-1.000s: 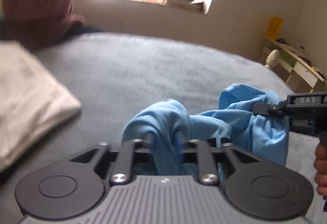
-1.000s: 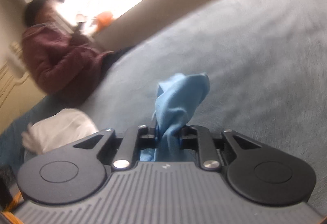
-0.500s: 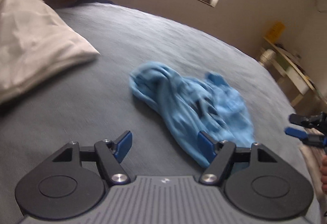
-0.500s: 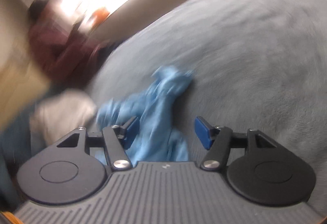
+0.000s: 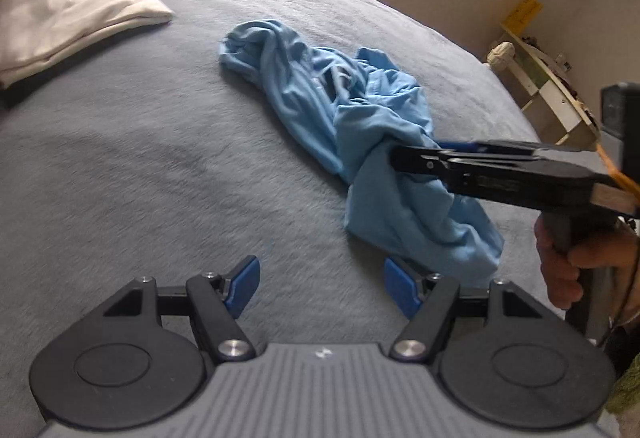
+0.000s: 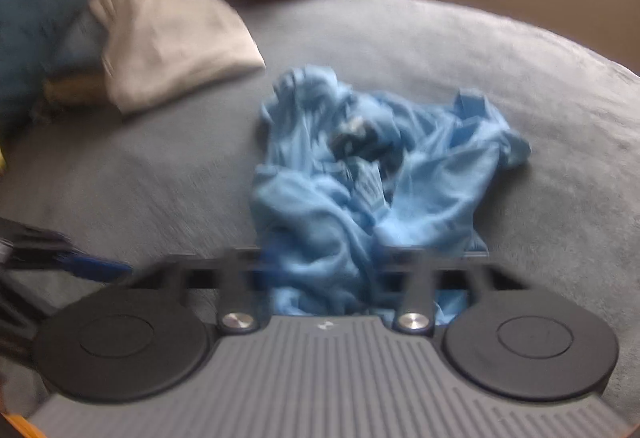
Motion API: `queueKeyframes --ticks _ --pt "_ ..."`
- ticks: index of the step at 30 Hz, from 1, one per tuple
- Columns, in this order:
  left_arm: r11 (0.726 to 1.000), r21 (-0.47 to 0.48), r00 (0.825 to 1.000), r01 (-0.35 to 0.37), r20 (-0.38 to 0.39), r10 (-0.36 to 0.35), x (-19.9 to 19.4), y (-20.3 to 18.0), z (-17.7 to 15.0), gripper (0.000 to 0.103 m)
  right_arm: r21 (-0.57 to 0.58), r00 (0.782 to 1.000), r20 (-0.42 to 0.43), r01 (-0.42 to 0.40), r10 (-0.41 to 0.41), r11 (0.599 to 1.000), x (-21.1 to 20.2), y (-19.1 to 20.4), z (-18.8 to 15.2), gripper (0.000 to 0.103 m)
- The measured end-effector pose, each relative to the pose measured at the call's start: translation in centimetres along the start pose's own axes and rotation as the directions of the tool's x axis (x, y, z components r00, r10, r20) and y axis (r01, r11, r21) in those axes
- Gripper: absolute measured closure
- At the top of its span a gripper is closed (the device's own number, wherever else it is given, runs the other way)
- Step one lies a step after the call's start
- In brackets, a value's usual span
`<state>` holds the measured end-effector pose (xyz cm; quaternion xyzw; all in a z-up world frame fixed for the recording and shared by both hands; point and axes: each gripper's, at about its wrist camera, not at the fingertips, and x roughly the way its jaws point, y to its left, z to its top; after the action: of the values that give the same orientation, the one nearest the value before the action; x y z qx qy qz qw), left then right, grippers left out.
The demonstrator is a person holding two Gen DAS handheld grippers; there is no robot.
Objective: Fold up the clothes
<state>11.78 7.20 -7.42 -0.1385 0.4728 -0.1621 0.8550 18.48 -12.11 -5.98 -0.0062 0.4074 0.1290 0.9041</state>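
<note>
1. Left gripper (image 5: 320, 284) hovers over bare grey bed (image 5: 160, 178), fingers spread wide, empty.
2. Right gripper (image 5: 394, 158) comes in from the right edge, fingers closing on a bunch of the crumpled blue garment (image 5: 360, 110), mid-bed.
3. Folded white cloth (image 5: 60, 2) lies toward the far left corner.

Plain light blue garment (image 5: 360, 110), dark patch in its folds. Grey bed cover (image 5: 160, 166), no pattern. Folded cloth (image 5: 60, 2) off-white. My left hand-held gripper (image 5: 320, 284): black frame, 2 blue pads (image 5: 400, 286). Yellow item (image 5: 522, 10) by beige wall.
</note>
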Motion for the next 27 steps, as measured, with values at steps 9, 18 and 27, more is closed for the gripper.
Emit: queueKeyframes --ticks 9,18,27 --pt "0.997 -0.046 0.998 0.059 0.031 -0.057 -2.0 1.2 -0.8 0.033 0.122 0.992 0.112 -0.078 0.065 0.989 -7.3 1.3 -3.5 0.096" --pt "0.99 -0.104 0.995 0.097 0.044 -0.093 -2.6 2.1 -1.0 0.033 0.225 0.989 0.027 -0.145 0.142 0.963 -8.6 5.1 -11.3 0.096" --pt "0.988 -0.036 0.988 0.147 -0.038 -0.148 -0.3 -0.8 -2.4 0.032 0.203 0.987 -0.033 -0.145 0.155 0.968 -8.3 7.0 -14.1 0.079"
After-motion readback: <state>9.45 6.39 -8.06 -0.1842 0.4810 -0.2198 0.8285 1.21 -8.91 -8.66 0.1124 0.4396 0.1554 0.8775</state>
